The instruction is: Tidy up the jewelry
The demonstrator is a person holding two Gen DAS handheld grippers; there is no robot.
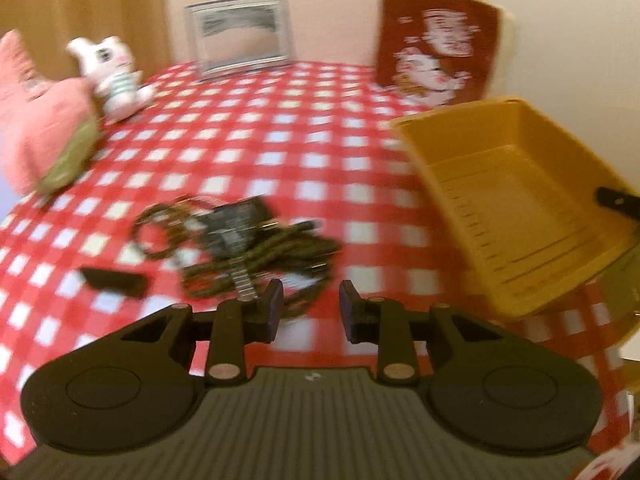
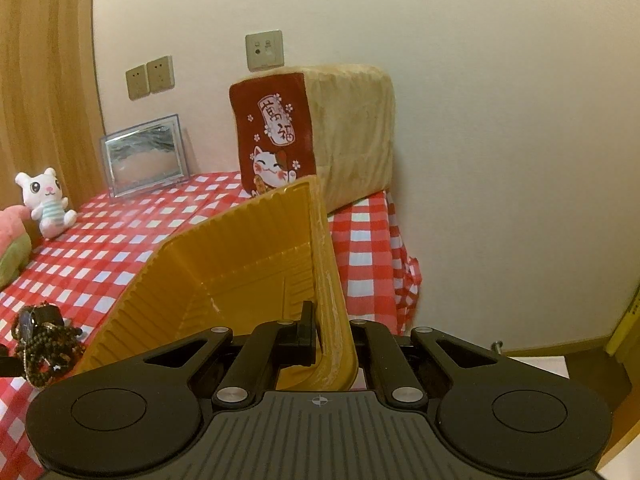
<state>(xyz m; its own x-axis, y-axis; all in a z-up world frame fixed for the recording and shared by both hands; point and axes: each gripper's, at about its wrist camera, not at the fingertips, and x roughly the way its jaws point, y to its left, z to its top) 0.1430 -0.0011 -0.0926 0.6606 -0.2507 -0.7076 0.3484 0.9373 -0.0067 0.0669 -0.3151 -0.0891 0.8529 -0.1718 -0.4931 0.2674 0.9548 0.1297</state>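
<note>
A tangle of dark beaded necklaces and bracelets [image 1: 240, 248] lies on the red checked tablecloth, with a small black piece [image 1: 114, 282] to its left. My left gripper [image 1: 311, 308] hovers just short of the pile, jaws apart and nothing between them; this view is motion-blurred. A yellow plastic tray [image 1: 500, 208] is tilted up at the right. In the right wrist view my right gripper [image 2: 326, 332] is shut on the near rim of the tray [image 2: 240, 248], whose inside holds nothing. The jewelry pile [image 2: 44, 344] shows at the lower left there.
A white plush bunny [image 2: 44, 204] and a pink plush [image 1: 36, 128] sit at the left. A framed picture [image 2: 144, 156] and a bread-shaped cushion with a cat print [image 2: 320, 136] stand against the back wall. The table's right edge [image 2: 396, 248] drops off beside the tray.
</note>
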